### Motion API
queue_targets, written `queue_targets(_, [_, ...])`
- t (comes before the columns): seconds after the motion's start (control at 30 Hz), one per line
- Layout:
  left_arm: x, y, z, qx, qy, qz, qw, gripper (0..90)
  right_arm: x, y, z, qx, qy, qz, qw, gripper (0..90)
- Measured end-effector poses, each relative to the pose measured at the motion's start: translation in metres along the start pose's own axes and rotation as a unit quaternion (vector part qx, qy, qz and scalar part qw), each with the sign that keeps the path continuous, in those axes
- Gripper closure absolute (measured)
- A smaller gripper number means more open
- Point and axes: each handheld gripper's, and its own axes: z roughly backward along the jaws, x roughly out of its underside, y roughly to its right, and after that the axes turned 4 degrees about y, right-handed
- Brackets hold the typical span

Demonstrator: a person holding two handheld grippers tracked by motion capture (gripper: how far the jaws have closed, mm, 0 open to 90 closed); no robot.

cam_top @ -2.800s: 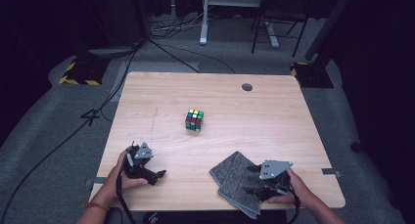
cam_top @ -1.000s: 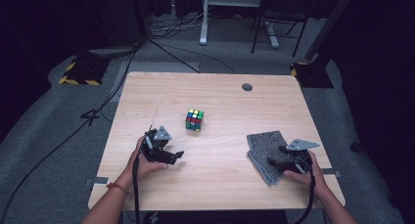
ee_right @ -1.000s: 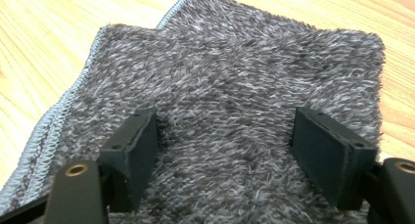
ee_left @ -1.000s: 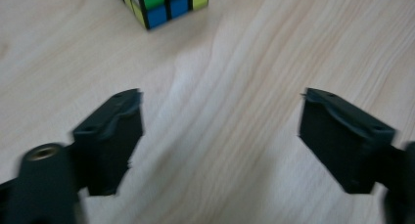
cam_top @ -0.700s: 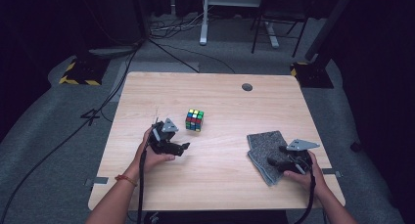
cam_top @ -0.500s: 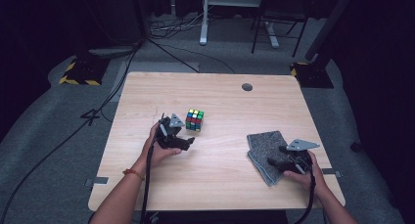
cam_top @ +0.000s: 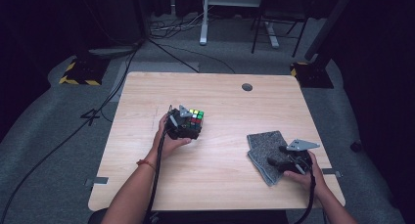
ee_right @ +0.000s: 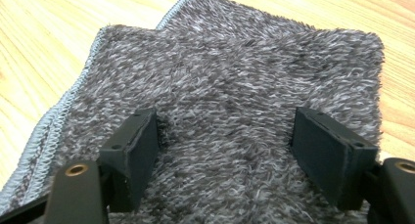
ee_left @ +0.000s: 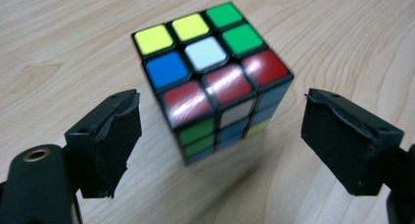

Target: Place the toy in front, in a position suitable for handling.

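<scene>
**Left claw spread at the cube, right claw spread over the cloth**

Nearest, the person's forearms are cut off by the bottom edge of the high view. At near right, the right claw [cam_top: 281, 158] rests over a grey fuzzy cloth [cam_top: 266, 150]; in the right gripper view its jaws stand apart with the cloth [ee_right: 235, 87] lying flat beneath and between them, nothing pinched. The hand and gripper body hide the cloth's near right corner from above, and the cloth's near part runs out of the right gripper view at the bottom.

Farther in, left of centre on the bench [cam_top: 225, 106], the left claw [ee_left: 220, 136] stands just short of the puzzle cube [ee_left: 213, 72]. Its jaws have just been opening and stand spread, one to each side of the cube's near corner, pads clear of its faces. From above, the left claw [cam_top: 188, 128] and its grey plate cover the cube's [cam_top: 195, 117] near left side. The cube's lower rows are blurred.

Near the far edge lies a small dark round hole [cam_top: 247, 87], well apart from both hands.
</scene>
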Motion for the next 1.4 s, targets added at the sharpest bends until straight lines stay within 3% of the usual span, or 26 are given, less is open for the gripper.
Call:
queue_targets(0.07, [-0.003, 0.001, -0.009, -0.009, 0.004, 0.015, 0.9998, 15.5, 0.0, 0.0, 0.0, 0.001, 0.0, 0.0, 1.0, 26.3])
queue_targets(0.17, [-0.006, 0.002, -0.017, -0.021, -0.003, 0.015, 0.9997, 15.1, 0.0, 0.0, 0.0, 0.001, 0.0, 0.001, 1.0, 26.3])
queue_targets(0.3, [-0.008, -0.004, -0.032, -0.023, -0.007, 0.039, 0.999, 19.0, 0.0, 0.0, 0.0, 0.0, 0.001, 0.0, 1.0, 26.3])
queue_targets(0.4, [-0.008, -0.006, -0.034, -0.012, -0.001, 0.032, 0.9994, 21.8, 0.0, 0.0, 0.0, 0.0, 0.001, 0.0, 1.0, 26.3])
queue_targets(0.47, [-0.008, -0.007, -0.032, -0.001, 0.002, 0.027, 0.9996, 33.1, 0.0, 0.0, 0.0, 0.0, 0.002, 0.0, 1.0, 26.3])
queue_targets(0.63, [-0.005, -0.001, -0.026, 0.026, -0.007, -0.002, 0.9996, 33.4, 0.0, 0.0, 0.0, -0.001, 0.001, 0.002, 1.0, 26.4])
queue_targets(0.67, [-0.002, 0.003, -0.021, 0.046, -0.012, -0.016, 0.9987, 33.4, 0.0, 0.0, 0.0, -0.002, 0.001, 0.002, 1.0, 26.7])
queue_targets(0.7, [-0.002, 0.003, -0.021, 0.046, -0.012, -0.016, 0.9987, 33.5, 0.0, 0.0, 0.0, -0.002, 0.001, 0.002, 1.0, 26.7])
queue_targets(0.73, [0.004, 0.01, -0.014, 0.072, -0.014, -0.038, 0.9966, 33.5, 0.0, -0.001, 0.0, -0.001, 0.001, 0.001, 1.0, 27.3])
queue_targets(0.77, [0.004, 0.01, -0.014, 0.072, -0.014, -0.038, 0.9966, 33.5, 0.0, -0.001, 0.0, -0.001, 0.001, 0.001, 1.0, 27.3])
queue_targets(0.87, [0.012, 0.022, -0.002, 0.106, -0.021, -0.069, 0.9918, 33.5, 0.0, -0.002, 0.0, 0.0, -0.001, 0.002, 1.0, 27.6])
queue_targets(0.9, [0.017, 0.031, 0.006, 0.126, -0.025, -0.087, 0.9879, 33.6, -0.001, -0.002, 0.0, -0.001, -0.002, 0.003, 1.0, 27.6])
queue_targets(0.93, [0.017, 0.031, 0.006, 0.126, -0.025, -0.087, 0.9879, 33.6, -0.001, -0.002, 0.0, -0.001, -0.002, 0.003, 1.0, 27.6])
queue_targets(1.0, [0.025, 0.044, 0.016, 0.152, -0.028, -0.107, 0.9821, 33.6, -0.002, -0.006, -0.001, -0.01, -0.004, 0.008, 0.9999, 27.7])
queue_targets(1.03, [0.025, 0.044, 0.016, 0.152, -0.028, -0.107, 0.9821, 33.6, -0.002, -0.006, -0.001, -0.01, -0.004, 0.008, 0.9999, 27.7])
queue_targets(1.1, [0.031, 0.052, 0.022, 0.168, -0.026, -0.121, 0.978, 33.6, -0.003, -0.011, -0.001, -0.022, -0.007, 0.018, 0.9996, 27.7])
queue_targets(1.23, [0.041, 0.068, 0.037, 0.198, -0.035, -0.159, 0.9666, 33.5, -0.006, -0.026, -0.004, -0.048, -0.01, 0.042, 0.9979, 27.7])
queue_targets(1.3, [0.044, 0.071, 0.041, 0.201, -0.035, -0.163, 0.9652, 33.4, -0.009, -0.03, -0.005, -0.051, -0.013, 0.05, 0.9974, 27.8])
queue_targets(1.4, [0.047, 0.07, 0.043, 0.198, -0.034, -0.155, 0.9673, 29.0, -0.01, -0.034, -0.005, -0.053, -0.015, 0.058, 0.9968, 27.8])
